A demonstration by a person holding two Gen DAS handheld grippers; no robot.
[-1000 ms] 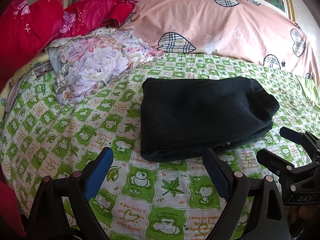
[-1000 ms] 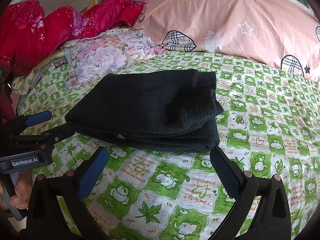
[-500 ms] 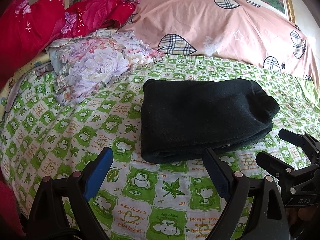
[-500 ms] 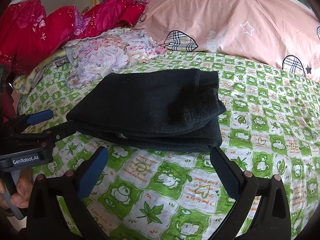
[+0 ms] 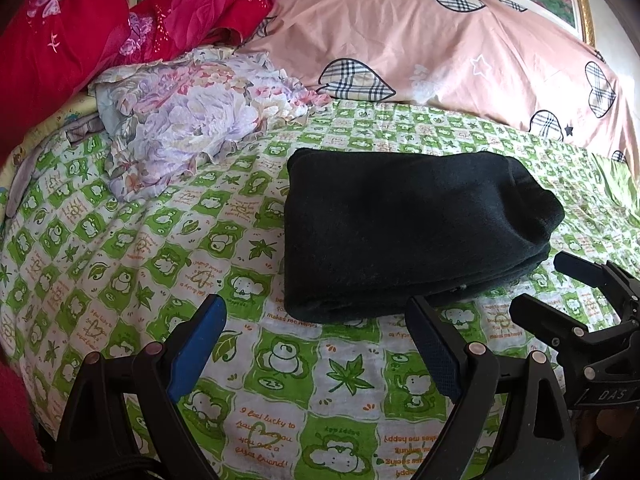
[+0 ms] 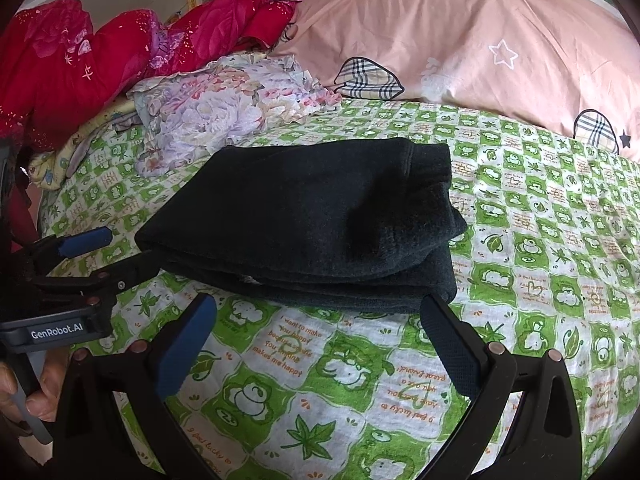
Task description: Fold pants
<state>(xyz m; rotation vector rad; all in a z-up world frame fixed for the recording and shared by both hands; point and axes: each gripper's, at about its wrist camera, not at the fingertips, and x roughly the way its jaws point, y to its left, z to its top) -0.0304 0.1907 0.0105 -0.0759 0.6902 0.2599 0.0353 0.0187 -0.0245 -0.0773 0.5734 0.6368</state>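
The black pants (image 5: 412, 232) lay folded into a thick, compact rectangle on the green-and-white checked bedsheet (image 5: 132, 248), near the middle of both views, with the stacked layers showing along the near edge. In the left wrist view the left gripper (image 5: 316, 344) hovered just short of that near edge, its blue-padded fingers spread wide apart and holding nothing; the finger at 5 o'clock came close to the pants' edge, though contact could not be made out. The right gripper (image 5: 560, 292) appeared at 4 o'clock in that view, also with its tongs apart and empty, beside the pants' right end. In the right wrist view the right gripper (image 6: 316, 320) sat likewise before the bundle, fingers wide open, while the left gripper (image 6: 116, 252) showed at 9 o'clock, its tips parted at the pants' left corner. A floral cloth (image 5: 180, 124) lay crumpled at 10 o'clock of the pants, apart from them, with a red quilt (image 5: 80, 48) behind it at 11 o'clock and a pink quilt with plaid hearts (image 5: 440, 44) across 12 to 2 o'clock.
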